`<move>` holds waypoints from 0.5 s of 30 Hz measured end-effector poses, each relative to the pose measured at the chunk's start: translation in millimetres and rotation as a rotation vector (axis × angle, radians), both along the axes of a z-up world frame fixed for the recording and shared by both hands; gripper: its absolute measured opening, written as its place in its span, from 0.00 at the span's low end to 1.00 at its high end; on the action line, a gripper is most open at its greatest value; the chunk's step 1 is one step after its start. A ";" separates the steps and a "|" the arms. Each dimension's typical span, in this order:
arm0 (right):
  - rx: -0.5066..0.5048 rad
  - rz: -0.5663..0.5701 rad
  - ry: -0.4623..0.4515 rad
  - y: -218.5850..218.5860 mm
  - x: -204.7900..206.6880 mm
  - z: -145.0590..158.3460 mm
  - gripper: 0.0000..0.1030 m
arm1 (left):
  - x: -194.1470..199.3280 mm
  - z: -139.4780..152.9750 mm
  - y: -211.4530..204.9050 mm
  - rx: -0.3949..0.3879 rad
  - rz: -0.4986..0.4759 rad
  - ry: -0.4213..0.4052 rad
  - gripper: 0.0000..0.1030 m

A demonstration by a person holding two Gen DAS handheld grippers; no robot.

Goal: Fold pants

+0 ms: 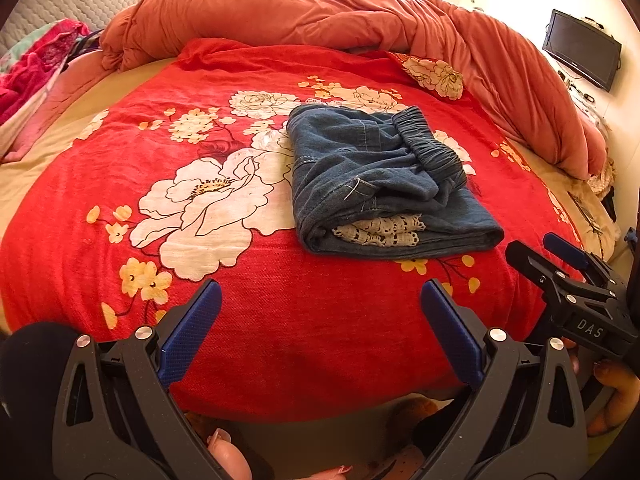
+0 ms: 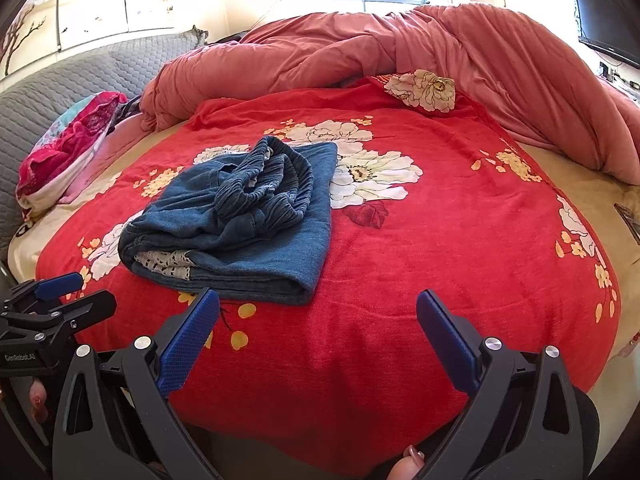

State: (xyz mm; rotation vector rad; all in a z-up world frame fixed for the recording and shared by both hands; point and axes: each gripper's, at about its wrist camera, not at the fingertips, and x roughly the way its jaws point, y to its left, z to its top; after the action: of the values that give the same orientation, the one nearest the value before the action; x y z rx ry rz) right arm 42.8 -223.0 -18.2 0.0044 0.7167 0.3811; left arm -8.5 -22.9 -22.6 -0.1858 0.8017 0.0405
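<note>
The left gripper (image 1: 320,332) has its two blue fingers wide apart and holds nothing; it hangs over the near edge of the red flowered blanket (image 1: 100,168); the right gripper (image 2: 318,340) is the same, fingers spread wide, empty. The pants (image 1: 380,176), of blue denim, lie folded in a thick packet on the blanket; from the left gripper they are ahead and a little to the right, apart from the fingers; from the right gripper the pants (image 2: 240,220) are ahead and to the left, their near fold close to the left blue fingertip (image 2: 200,312), and I cannot tell if they touch. The elastic waistband (image 1: 432,148) lies crumpled on top; a strip of white lace (image 1: 380,230) shows in the near fold; behind the pants is a bunched orange quilt (image 1: 320,12).
</note>
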 end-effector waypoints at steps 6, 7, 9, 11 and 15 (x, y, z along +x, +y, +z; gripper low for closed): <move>-0.004 0.001 -0.001 -0.1 0.3 0.7 0.95 | -0.2 0.4 1.1 0.000 0.007 0.004 0.91; -0.004 0.002 0.000 -0.1 0.2 0.6 0.95 | -0.1 0.4 1.2 -0.001 0.007 0.005 0.91; -0.006 0.000 0.000 0.2 0.1 0.7 0.95 | 0.5 0.3 1.7 -0.002 0.006 0.007 0.91; -0.005 0.003 -0.001 0.1 0.1 0.9 0.95 | 0.6 0.3 1.7 -0.002 0.005 0.006 0.91; -0.003 0.003 -0.001 -0.4 0.5 0.8 0.95 | 0.5 0.1 2.1 -0.004 0.004 0.006 0.91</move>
State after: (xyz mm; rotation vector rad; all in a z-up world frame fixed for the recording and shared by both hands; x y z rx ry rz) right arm 43.2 -223.3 -17.4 0.0002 0.7169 0.3826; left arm -8.0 -20.8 -22.4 -0.1910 0.8073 0.0431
